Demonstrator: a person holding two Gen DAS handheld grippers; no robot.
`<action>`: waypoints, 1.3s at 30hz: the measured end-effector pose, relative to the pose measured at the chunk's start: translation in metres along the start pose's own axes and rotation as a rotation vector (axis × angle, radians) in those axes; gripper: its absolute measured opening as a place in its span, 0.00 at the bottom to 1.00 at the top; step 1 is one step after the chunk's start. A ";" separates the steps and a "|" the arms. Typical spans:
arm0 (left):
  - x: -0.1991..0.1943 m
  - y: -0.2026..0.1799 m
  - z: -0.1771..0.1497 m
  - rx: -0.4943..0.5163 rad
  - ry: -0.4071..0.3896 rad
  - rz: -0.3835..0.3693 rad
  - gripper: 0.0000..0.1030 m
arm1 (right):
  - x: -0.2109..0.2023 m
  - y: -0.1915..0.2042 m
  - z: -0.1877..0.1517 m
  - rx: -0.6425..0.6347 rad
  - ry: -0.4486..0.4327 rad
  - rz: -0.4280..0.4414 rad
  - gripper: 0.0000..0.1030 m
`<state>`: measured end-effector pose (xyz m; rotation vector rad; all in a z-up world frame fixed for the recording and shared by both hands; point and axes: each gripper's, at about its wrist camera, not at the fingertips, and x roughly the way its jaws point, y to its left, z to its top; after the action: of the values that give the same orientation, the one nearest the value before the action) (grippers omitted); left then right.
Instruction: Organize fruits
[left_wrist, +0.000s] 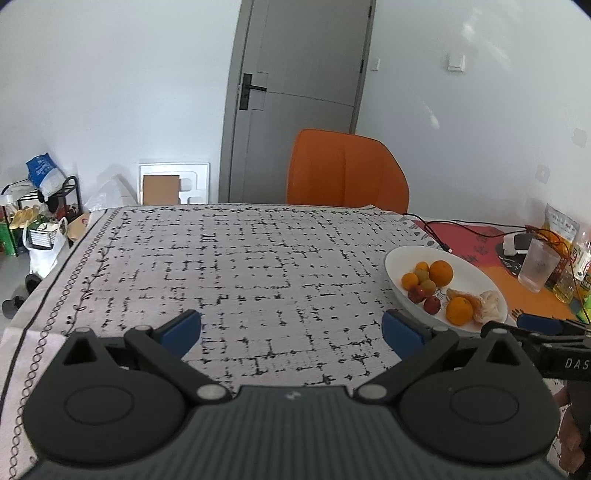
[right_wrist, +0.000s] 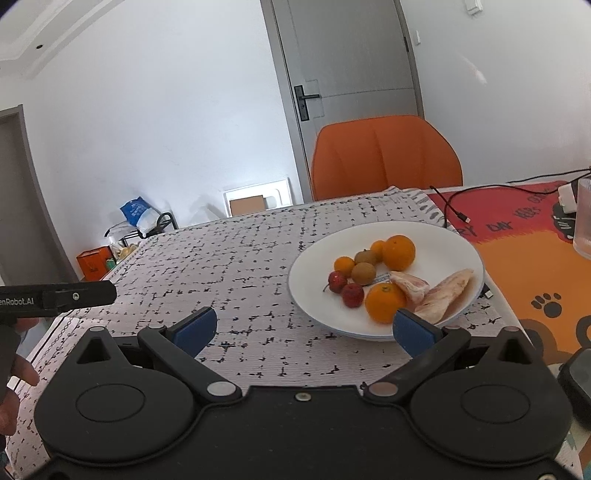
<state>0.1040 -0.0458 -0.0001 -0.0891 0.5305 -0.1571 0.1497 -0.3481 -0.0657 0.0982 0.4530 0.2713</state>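
A white plate (right_wrist: 458, 240) (left_wrist: 476, 277) on the patterned tablecloth holds oranges (right_wrist: 398, 252), small red fruits (right_wrist: 352, 294), brown round fruits (right_wrist: 363, 273) and peeled citrus segments (right_wrist: 447, 291). My right gripper (right_wrist: 306, 326) stands open just in front of the plate, its right blue pad (right_wrist: 412, 330) overlapping the near rim, nothing between the pads. My left gripper (left_wrist: 291, 330) is open over bare cloth, left of the plate. The right gripper's tip shows at the right edge of the left wrist view, and the left gripper's body at the left edge of the right wrist view.
An orange chair (right_wrist: 384, 158) stands behind the table. To the right lie a red and orange mat (right_wrist: 524, 240), a black cable (right_wrist: 454, 210), a clear cup (left_wrist: 537, 267) and bottles (left_wrist: 569, 280). The table's left edge (left_wrist: 48, 291) drops to floor clutter.
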 end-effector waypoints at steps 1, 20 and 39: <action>-0.003 0.002 -0.001 -0.004 -0.004 0.002 1.00 | -0.001 0.001 0.000 -0.002 -0.003 0.001 1.00; -0.054 0.023 -0.012 -0.031 -0.052 0.049 1.00 | -0.023 0.023 0.000 0.006 0.009 0.047 1.00; -0.092 0.040 -0.030 -0.053 -0.031 0.137 1.00 | -0.054 0.038 -0.010 -0.017 0.026 0.076 1.00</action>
<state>0.0149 0.0079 0.0145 -0.1062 0.5086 -0.0076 0.0893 -0.3261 -0.0459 0.0955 0.4736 0.3515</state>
